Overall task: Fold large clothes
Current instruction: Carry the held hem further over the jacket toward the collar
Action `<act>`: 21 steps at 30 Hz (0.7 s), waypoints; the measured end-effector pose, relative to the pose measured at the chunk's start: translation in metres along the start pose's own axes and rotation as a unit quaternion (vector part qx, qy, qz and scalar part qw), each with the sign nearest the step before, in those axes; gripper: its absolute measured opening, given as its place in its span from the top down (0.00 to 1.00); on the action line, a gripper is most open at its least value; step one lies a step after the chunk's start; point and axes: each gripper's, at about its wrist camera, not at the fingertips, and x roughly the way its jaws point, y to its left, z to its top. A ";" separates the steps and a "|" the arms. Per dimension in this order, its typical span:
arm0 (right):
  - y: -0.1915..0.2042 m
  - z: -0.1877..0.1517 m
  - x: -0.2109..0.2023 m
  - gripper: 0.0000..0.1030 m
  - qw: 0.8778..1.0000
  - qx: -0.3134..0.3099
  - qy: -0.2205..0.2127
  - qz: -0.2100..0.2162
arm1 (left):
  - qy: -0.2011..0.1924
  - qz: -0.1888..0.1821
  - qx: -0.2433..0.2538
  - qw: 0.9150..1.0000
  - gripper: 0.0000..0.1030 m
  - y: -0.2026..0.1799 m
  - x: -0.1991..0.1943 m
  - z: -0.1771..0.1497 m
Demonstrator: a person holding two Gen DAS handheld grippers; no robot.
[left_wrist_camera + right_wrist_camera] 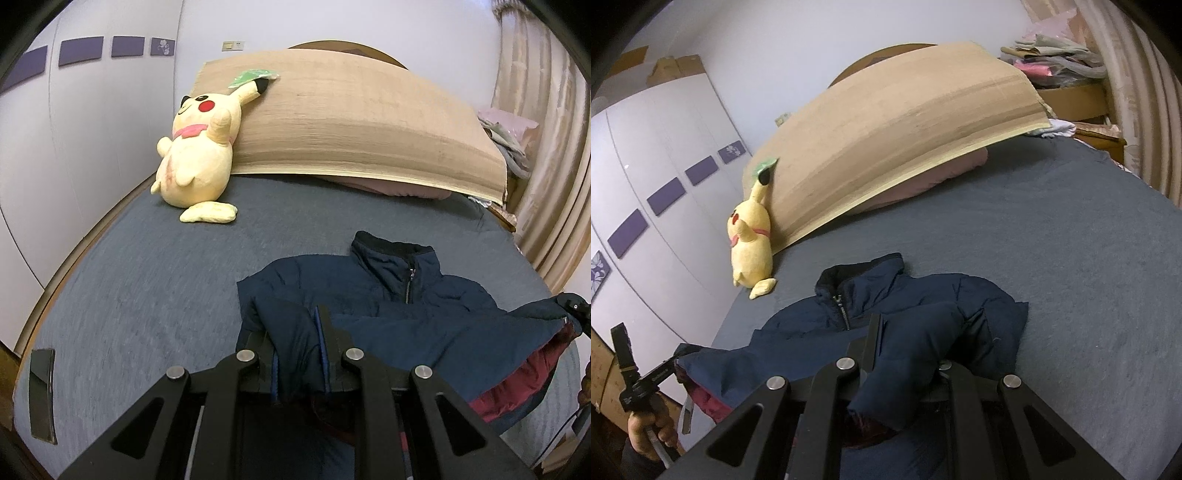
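Observation:
A navy padded jacket with a dark red lining lies on the blue-grey bed, collar toward the headboard, zip closed. My left gripper is shut on the jacket's bottom hem, lifted off the bed. My right gripper is shut on the other bottom corner of the jacket; the fabric drapes over its fingers. In the right wrist view the left gripper shows at the lower left, holding the hem with the red lining hanging under it. The right gripper shows at the right edge of the left view.
A yellow plush toy leans against a large tan board propped at the headboard. A dark phone lies at the bed's left edge. White wardrobe on the left, curtains and piled clothes on the right.

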 end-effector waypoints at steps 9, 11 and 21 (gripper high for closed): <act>-0.011 -0.002 0.028 0.89 0.999 0.009 0.016 -0.028 | 0.015 0.011 0.008 1.000 0.84 -0.007 0.028 0.002; -0.012 -0.003 0.032 0.89 0.999 0.010 0.018 -0.031 | 0.019 0.011 0.007 1.000 0.84 -0.007 0.033 0.002; -0.012 0.002 0.052 0.89 0.999 0.001 0.030 -0.044 | 0.034 0.018 0.014 0.999 0.84 -0.009 0.058 0.006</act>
